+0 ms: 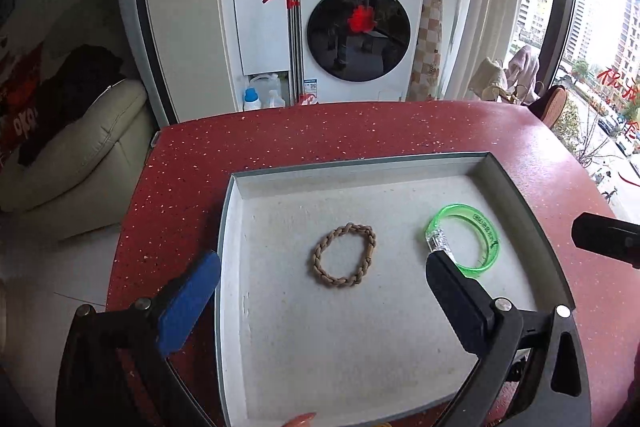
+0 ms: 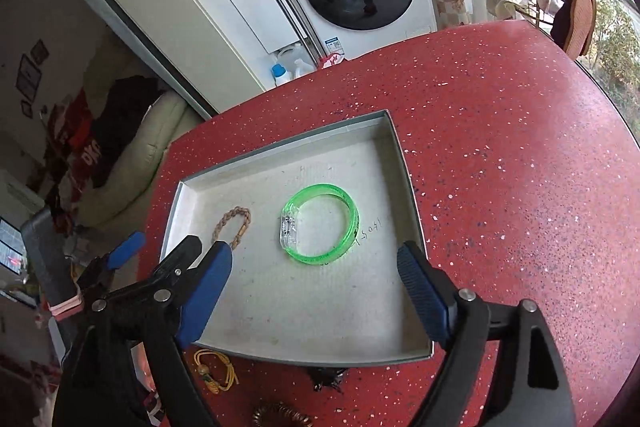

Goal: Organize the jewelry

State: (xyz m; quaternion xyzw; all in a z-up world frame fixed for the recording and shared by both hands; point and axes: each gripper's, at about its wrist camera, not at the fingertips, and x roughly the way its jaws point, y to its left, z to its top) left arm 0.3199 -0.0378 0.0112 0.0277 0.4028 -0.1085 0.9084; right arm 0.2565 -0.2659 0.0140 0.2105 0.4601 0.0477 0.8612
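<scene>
While your left gripper (image 1: 322,281) hung spread wide with nothing between its pads, it sat above the near half of the tray (image 1: 236,227), one finger outside the left wall, the other just short of the green bangle (image 1: 464,241). Your right gripper (image 2: 314,291) was splayed just as wide and just as empty, framing that bangle from the near side. Both placed pieces lay flat on the tray floor: the braided tan bracelet (image 1: 344,255) mid-tray, a loose oval stretched slightly across the tray, and the bangle to its right, its clear clasp toward the braid. My read: you were between placements. Still waiting on the red table (image 2: 500,147), near the tray's front edge, were a yellow cord piece (image 2: 214,369), a dark ornament (image 2: 326,377) and a coiled brown band (image 2: 282,417). Next call: drop one gripper onto one of those and close gently.
</scene>
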